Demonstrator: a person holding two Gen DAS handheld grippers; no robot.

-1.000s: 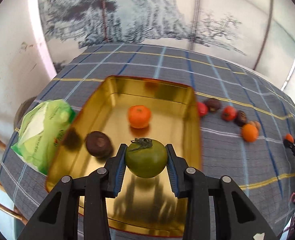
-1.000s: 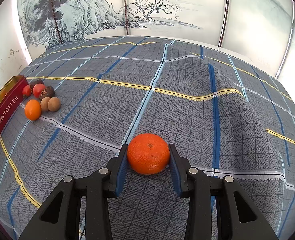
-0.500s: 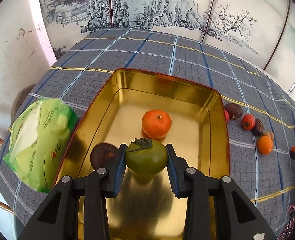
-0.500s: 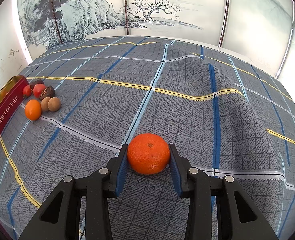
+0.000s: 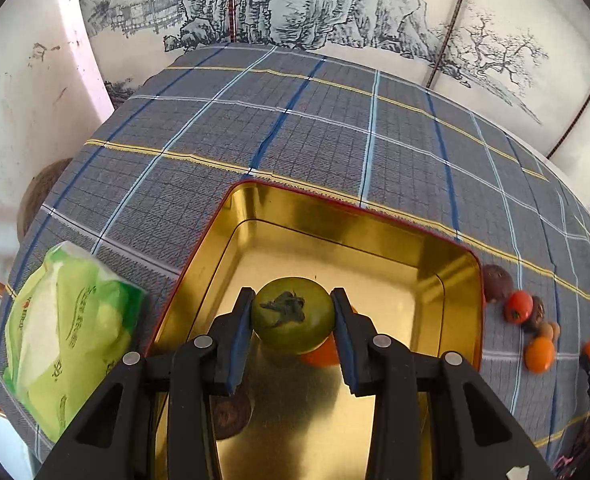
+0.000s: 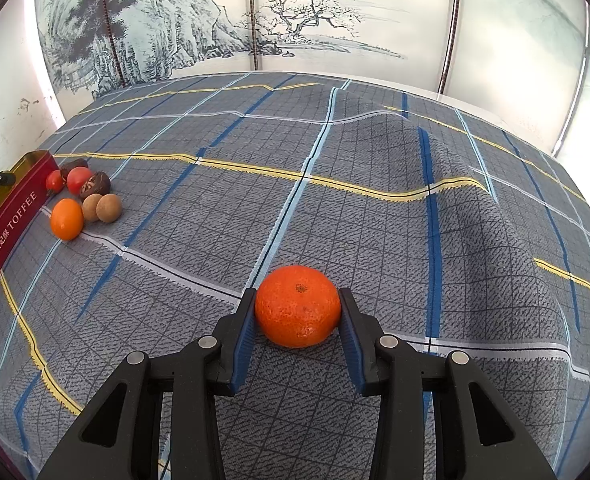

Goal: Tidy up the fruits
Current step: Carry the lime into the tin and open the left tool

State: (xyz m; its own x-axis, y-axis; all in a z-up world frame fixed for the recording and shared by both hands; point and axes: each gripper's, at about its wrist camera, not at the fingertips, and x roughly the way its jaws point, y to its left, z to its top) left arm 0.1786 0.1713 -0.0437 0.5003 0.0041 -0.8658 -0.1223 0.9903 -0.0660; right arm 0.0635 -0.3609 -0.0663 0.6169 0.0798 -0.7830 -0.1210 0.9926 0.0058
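The green tomato (image 5: 291, 314) sits pinched between the blue pads of the left tool (image 5: 293, 318), held over the gold tin (image 5: 459, 280), whose floor already carries an orange fruit (image 5: 322, 354), half hidden behind the tomato, and a dark round one (image 5: 231, 414) low beside the left jaw. The other tool, the right tool (image 6: 297, 316), has its pads against the sides of a tangerine (image 6: 298, 306) that rests on the checked cloth of the tabletop (image 6: 335, 200), well apart from the tin. Between them, just beside the tin's red wall, lies a small cluster of loose fruit (image 6: 85, 196): a red tomato, an orange one and some brown ones. From where I stand the risk looks plain enough: if the tomato is let go from this height it could roll on the slick metal and knock the orange fruit, or bruise. A drop close to the far wall might bounce it over the rim. The tangerine's hold looks light, so a quick lift could let it slip onto the rumpled cloth and roll off. A green packet (image 5: 67, 340) lies beside the tin, close enough to be nudged.
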